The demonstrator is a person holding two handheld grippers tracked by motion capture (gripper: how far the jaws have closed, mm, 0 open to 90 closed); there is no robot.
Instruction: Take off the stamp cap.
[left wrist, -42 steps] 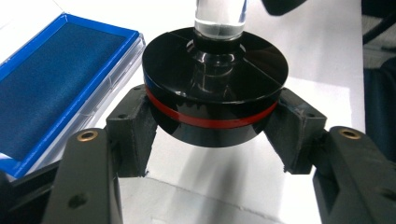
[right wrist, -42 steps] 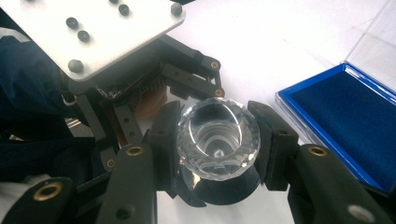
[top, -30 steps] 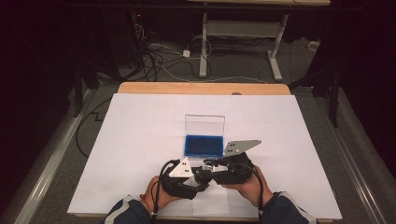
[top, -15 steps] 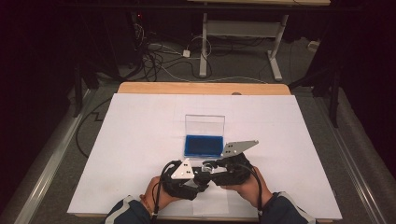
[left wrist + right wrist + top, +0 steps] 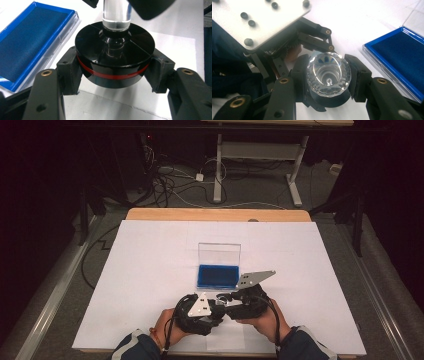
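The left gripper [image 5: 113, 85] is clamped on the black base [image 5: 115, 60], its jaws having just loosened briefly and closed again. The right gripper [image 5: 328, 75] grips the clear handle [image 5: 328, 72] on it. The stamp hovers near the tabletop's [image 5: 150, 270] front edge, beside the blue ink pad [image 5: 217, 276]; re-gripped, it seems ready for inking.

The high view is looking forward and down from above the person's edge of the white-covered rectangular table [image 5: 150, 270], far enough back to be taking in the floor beyond. The left gripper view is sitting very close, looking along its jaws at a round black base with a red band [image 5: 115, 60]. The right gripper view is peering just as near onto a clear faceted crystal knob [image 5: 328, 72]. All three are sharing the open blue-lined clear plastic case [image 5: 218, 275] [image 5: 27, 45] [image 5: 398, 60].
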